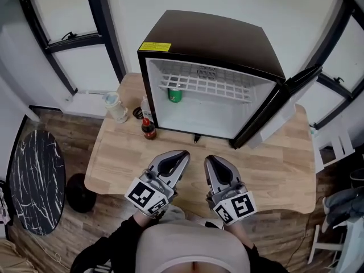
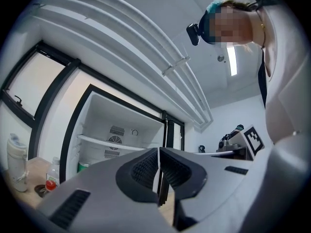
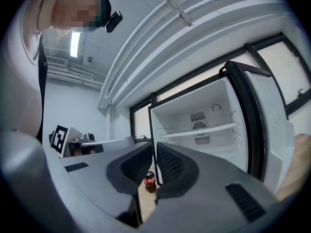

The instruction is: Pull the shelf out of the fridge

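Both with jaws pressed together and empty, the left gripper [image 1: 181,155] and right gripper [image 1: 209,161] hover above the wooden table [image 1: 278,169], facing the open mini fridge [image 1: 216,38]; its white wire shelf [image 1: 207,85] sits high inside.

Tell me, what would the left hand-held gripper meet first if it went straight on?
Probably the open fridge, at its front frame beside the door; nothing shows between, though depth is unclear.

So the fridge [image 1: 227,36] is dark brown outside, white inside, with a yellow sticker [image 1: 154,46]. White wire shelf [image 1: 210,87], green can [image 1: 175,94], red-capped dark cola bottle [image 1: 148,129], light wood table [image 1: 273,169], black white-veined marble side table [image 1: 37,181].
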Available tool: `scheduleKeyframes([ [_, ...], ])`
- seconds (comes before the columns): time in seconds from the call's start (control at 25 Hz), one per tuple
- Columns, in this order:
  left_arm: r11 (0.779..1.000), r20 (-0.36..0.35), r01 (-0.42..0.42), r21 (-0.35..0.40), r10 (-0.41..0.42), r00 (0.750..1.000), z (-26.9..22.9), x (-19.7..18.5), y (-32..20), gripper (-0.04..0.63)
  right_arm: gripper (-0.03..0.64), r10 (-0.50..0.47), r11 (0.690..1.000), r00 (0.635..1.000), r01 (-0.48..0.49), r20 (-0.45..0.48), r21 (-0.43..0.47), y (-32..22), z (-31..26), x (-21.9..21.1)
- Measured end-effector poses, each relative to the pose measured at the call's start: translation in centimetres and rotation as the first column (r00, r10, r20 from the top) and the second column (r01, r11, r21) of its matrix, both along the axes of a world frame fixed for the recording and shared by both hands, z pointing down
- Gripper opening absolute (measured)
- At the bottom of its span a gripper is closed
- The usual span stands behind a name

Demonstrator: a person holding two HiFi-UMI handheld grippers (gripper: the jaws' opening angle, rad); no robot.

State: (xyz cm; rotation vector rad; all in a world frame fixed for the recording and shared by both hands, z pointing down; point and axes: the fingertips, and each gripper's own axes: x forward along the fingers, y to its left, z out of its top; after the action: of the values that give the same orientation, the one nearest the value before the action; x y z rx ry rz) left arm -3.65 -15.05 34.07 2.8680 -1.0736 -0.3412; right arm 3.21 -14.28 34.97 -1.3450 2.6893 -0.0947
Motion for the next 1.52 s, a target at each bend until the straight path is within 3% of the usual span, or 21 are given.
scheduleKeyframes([
  [0.28, 0.997, -0.026, -0.067, -0.028, 0.066, 0.997, 0.1, 0.4, -4.8, 0.016, 0.044, 0.053, 0.999, 0.999, -0.053, 0.002, 0.003, -4.7, 0.1, -0.1],
  [0.48, 0.998, -0.022, -0.059, -0.024, 0.058, 0.998, -0.1, 1.4, -6.5, 0.017, 0.044, 0.051, 0.999, 0.999, -0.051, -0.004, -0.015, -6.4, 0.4, 0.6],
  [0.72, 0.999, -0.001, -0.012, -0.030, 0.012, 1.000, 0.2, 2.2, -8.2, 0.017, 0.044, 0.056, 0.998, 0.998, -0.056, 0.009, -0.035, -8.6, 0.5, 1.7],
  [0.92, 0.993, 0.058, 0.078, -0.089, -0.073, 0.996, 1.7, 2.4, -10.7, 0.017, 0.046, 0.124, 0.990, 0.988, -0.116, 0.094, -0.085, -10.9, 0.9, 3.4],
  [1.04, 0.990, 0.054, 0.101, -0.100, -0.096, 0.994, 2.0, 2.5, -11.6, 0.021, 0.046, 0.150, 0.986, 0.982, -0.140, 0.114, -0.093, -12.1, 0.9, 4.2],
  [1.08, 0.989, 0.046, 0.104, -0.105, -0.100, 0.994, 2.0, 2.5, -11.8, 0.050, 0.046, 0.157, 0.985, 0.980, -0.146, 0.122, -0.093, -12.5, 0.9, 4.4],
  [1.12, 0.988, 0.037, 0.108, -0.112, -0.104, 0.994, 2.0, 2.5, -12.1, 0.129, 0.055, 0.163, 0.984, 0.978, -0.151, 0.130, -0.097, -12.8, 0.9, 4.6],
  [1.16, 0.987, 0.029, 0.111, -0.119, -0.108, 0.994, 2.1, 2.5, -12.4, 0.192, 0.106, 0.169, 0.982, 0.976, -0.155, 0.136, -0.105, -13.2, 1.0, 4.7],
  [1.2, 0.986, 0.022, 0.114, -0.125, -0.112, 0.993, 2.1, 2.5, -12.8, 0.207, 0.171, 0.174, 0.981, 0.975, -0.159, 0.140, -0.114, -13.6, 1.0, 4.8],
  [1.52, 0.979, -0.025, 0.125, -0.160, -0.130, 0.991, 2.2, 2.7, -15.5, 0.209, 0.254, 0.213, 0.968, 0.962, -0.185, 0.173, -0.168, -16.7, 1.4, 5.4],
])
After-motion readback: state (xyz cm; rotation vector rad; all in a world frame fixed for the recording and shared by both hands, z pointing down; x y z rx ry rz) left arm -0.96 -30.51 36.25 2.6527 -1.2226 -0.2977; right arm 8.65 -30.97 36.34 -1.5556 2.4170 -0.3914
